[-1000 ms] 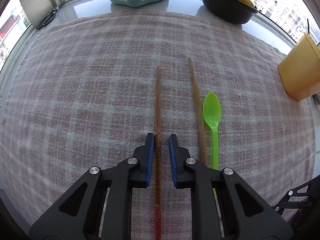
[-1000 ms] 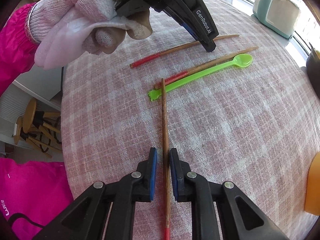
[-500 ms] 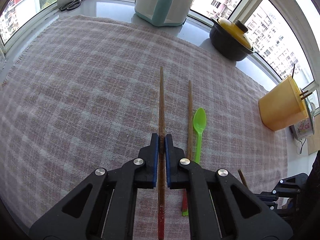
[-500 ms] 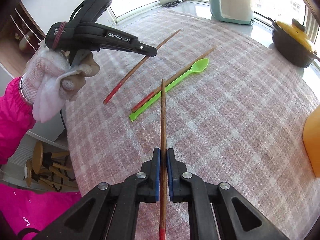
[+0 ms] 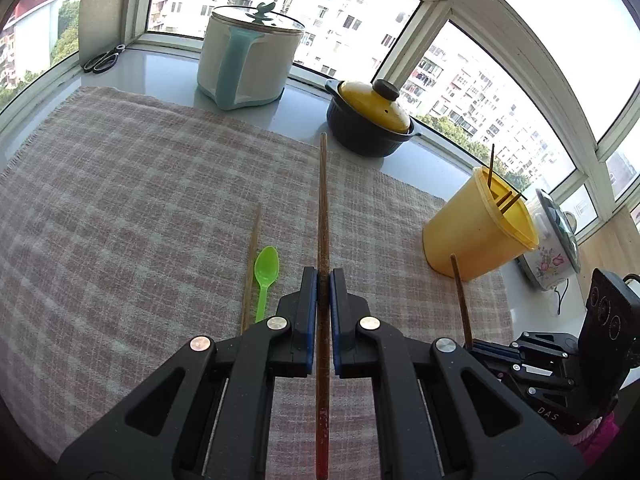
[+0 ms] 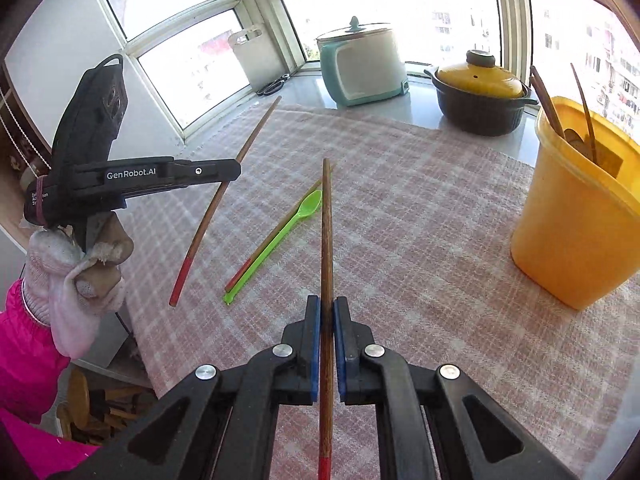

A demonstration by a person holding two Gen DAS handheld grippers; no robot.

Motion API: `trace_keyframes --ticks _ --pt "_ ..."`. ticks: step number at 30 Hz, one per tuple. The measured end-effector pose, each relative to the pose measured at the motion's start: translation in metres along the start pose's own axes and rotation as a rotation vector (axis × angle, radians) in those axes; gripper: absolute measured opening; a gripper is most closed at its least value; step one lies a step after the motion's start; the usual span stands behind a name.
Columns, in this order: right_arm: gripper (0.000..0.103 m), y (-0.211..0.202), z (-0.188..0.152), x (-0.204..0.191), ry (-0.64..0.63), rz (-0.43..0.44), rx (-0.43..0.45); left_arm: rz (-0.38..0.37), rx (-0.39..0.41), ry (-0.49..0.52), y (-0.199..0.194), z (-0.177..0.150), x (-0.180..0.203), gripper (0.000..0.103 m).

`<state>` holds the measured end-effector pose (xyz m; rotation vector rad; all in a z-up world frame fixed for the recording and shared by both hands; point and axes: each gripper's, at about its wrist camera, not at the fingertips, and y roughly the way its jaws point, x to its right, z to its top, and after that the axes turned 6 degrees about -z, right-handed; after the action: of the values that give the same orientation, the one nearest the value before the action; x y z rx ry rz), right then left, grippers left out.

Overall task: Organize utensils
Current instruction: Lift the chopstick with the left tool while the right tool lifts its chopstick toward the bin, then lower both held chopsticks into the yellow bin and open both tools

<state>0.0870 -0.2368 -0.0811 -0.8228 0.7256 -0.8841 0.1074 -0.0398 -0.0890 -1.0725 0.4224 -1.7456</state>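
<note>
My left gripper is shut on a brown chopstick with a red end, held in the air above the checked cloth. My right gripper is shut on a second red-tipped chopstick, also lifted. From the right wrist view the left gripper shows at the left, its chopstick slanting down. A third chopstick and a green plastic spoon lie side by side on the cloth. A yellow tub at the right holds several utensils.
On the sill behind the cloth stand a white and teal pot, a dark pot with a yellow lid, scissors and a cutting board. A floral cooker sits behind the tub. A gloved hand with a pink sleeve holds the left gripper.
Both grippers closed on their chopsticks and lifted them off the cloth. Both views tilted up, bringing the windows and the yellow tub into sight.
</note>
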Motion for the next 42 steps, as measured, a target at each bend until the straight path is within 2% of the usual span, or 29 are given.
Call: trace_keyframes --ticks 9,22,29,42 --pt "0.004 -0.050 0.007 0.047 0.097 -0.058 0.113 -0.107 0.058 0.082 0.003 0.023 0.074 0.004" --pt "0.004 -0.108 0.032 0.114 0.151 -0.127 0.241 -0.198 0.100 0.162 0.037 0.061 0.162 0.004" --pt "0.004 -0.120 0.048 0.143 0.172 -0.152 0.284 -0.229 0.110 0.165 0.065 0.083 0.189 0.004" --pt "0.004 -0.119 0.086 0.179 0.204 -0.172 0.340 -0.225 0.115 0.183 0.107 0.115 0.216 0.004"
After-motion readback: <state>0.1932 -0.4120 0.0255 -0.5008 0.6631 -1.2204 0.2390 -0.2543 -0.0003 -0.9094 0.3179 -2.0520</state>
